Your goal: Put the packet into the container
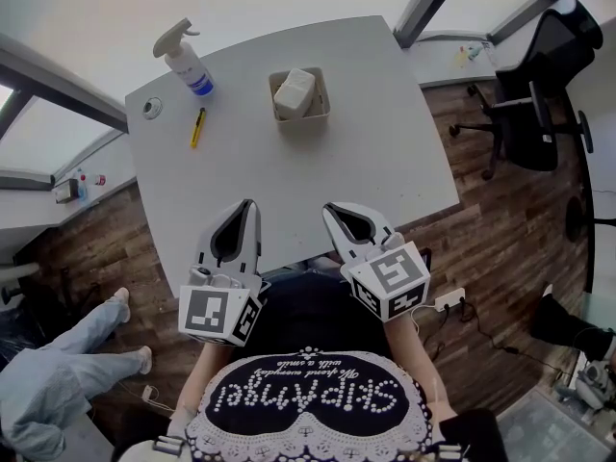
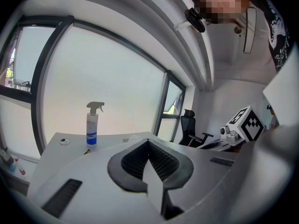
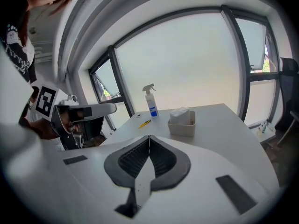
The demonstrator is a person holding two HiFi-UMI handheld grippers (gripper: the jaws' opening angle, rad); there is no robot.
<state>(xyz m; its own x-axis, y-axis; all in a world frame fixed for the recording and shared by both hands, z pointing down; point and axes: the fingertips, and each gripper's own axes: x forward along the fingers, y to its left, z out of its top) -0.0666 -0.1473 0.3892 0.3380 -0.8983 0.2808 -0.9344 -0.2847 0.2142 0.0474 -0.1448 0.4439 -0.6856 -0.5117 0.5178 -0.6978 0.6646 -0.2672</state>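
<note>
A white packet (image 1: 295, 92) lies inside the small beige container (image 1: 319, 112) at the far middle of the grey table (image 1: 385, 162). The same packet (image 3: 179, 114) sticks up out of the container (image 3: 181, 128) in the right gripper view. My left gripper (image 1: 252, 205) is at the table's near edge, shut, with nothing between its fingers. My right gripper (image 1: 330, 208) is beside it, also shut and empty. Both are well short of the container. In the left gripper view the tips (image 2: 148, 141) meet with nothing held.
A spray bottle (image 1: 185, 58) stands at the table's far left, with a yellow pen (image 1: 197, 127) and a round cable port (image 1: 150, 108) near it. A black office chair (image 1: 539, 94) stands right of the table. A person's legs (image 1: 58, 364) are on the floor at left.
</note>
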